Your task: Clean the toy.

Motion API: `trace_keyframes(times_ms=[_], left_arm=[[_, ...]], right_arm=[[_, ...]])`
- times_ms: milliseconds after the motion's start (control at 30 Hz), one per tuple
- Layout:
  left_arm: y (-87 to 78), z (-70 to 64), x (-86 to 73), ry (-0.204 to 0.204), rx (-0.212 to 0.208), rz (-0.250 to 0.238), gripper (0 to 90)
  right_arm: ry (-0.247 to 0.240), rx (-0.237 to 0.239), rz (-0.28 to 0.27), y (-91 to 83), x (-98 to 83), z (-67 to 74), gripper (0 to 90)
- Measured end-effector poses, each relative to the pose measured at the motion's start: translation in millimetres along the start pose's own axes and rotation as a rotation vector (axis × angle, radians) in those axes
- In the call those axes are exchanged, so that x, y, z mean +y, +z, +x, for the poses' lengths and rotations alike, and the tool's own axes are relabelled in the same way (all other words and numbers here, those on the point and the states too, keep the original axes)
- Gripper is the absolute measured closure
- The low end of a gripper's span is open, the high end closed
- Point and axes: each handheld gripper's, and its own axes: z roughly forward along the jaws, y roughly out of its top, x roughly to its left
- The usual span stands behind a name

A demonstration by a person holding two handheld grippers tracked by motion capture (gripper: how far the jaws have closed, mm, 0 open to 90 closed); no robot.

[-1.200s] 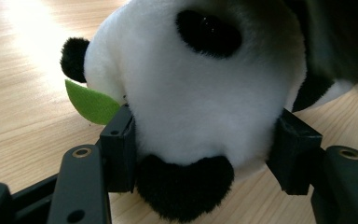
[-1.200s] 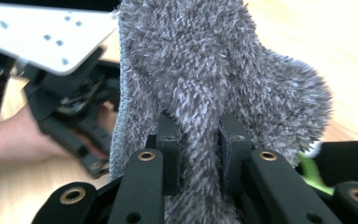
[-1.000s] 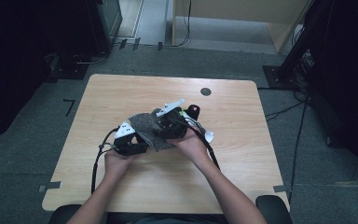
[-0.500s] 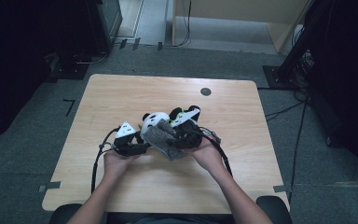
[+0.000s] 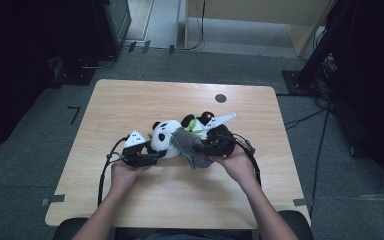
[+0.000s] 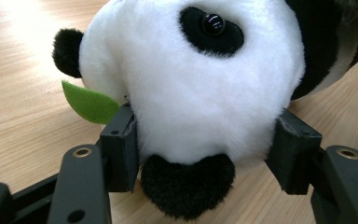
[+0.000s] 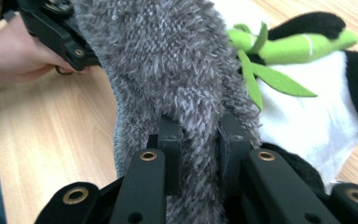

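A black-and-white panda plush (image 5: 164,138) lies on the wooden table (image 5: 130,105), a green bamboo sprig (image 7: 289,42) on its chest. My left gripper (image 5: 150,158) comes in from the left and is shut on the panda's head (image 6: 191,84), one pad pressed into each side. My right gripper (image 5: 201,148) comes in from the right and is shut on a fuzzy grey cloth (image 7: 168,70). In the high view that cloth (image 5: 190,151) hangs over the panda's middle, just right of the head.
A small black round mark (image 5: 220,98) sits near the table's far edge. Cables trail from both grippers toward the front edge. A black stand base (image 5: 300,80) and cords lie on the floor at the right.
My right gripper has pulled the grey cloth to the right, off the panda's head, which was covered and now shows. The left gripper has stayed put on the head.
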Motion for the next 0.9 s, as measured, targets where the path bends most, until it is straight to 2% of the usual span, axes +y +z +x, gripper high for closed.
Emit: trace_keyframes(times_ms=[67,167,333,400,500,667,767,833,900], left_arm=[[-0.1,-0.3,0.0,-0.001,0.001,0.002,35.7],[-0.2,-0.1,0.1,-0.004,0.001,0.004,34.8],[-0.1,-0.6,-0.3,-0.007,0.0,-0.001,33.6],[0.0,-0.7,-0.4,-0.009,0.0,-0.003,33.3],[-0.1,-0.4,-0.5,-0.012,0.0,-0.007,32.9],[-0.4,0.5,-0.2,-0.023,-0.001,-0.009,32.4],[-0.5,1.3,-0.2,-0.044,-0.001,-0.012,32.2],[-0.5,1.3,-0.1,-0.057,-0.001,-0.015,32.2],[-0.4,0.6,0.3,-0.067,0.005,-0.014,32.2]], right_arm=[[-0.002,0.014,-0.012,-1.0,3.4,3.0,76.2],[-0.016,0.03,-0.067,-4.0,15.8,9.0,76.2],[-0.042,0.011,-0.134,-4.6,43.7,16.0,76.0],[-0.056,0.004,-0.127,2.4,55.8,17.4,75.9],[-0.067,-0.008,-0.09,21.9,68.3,16.6,75.8],[-0.059,-0.009,-0.02,56.6,73.9,13.0,74.8],[-0.076,-0.023,-0.025,67.1,74.0,14.4,70.7],[-0.09,-0.036,-0.034,70.7,74.2,16.9,64.1],[-0.126,-0.055,-0.042,74.2,73.0,20.8,60.9]])
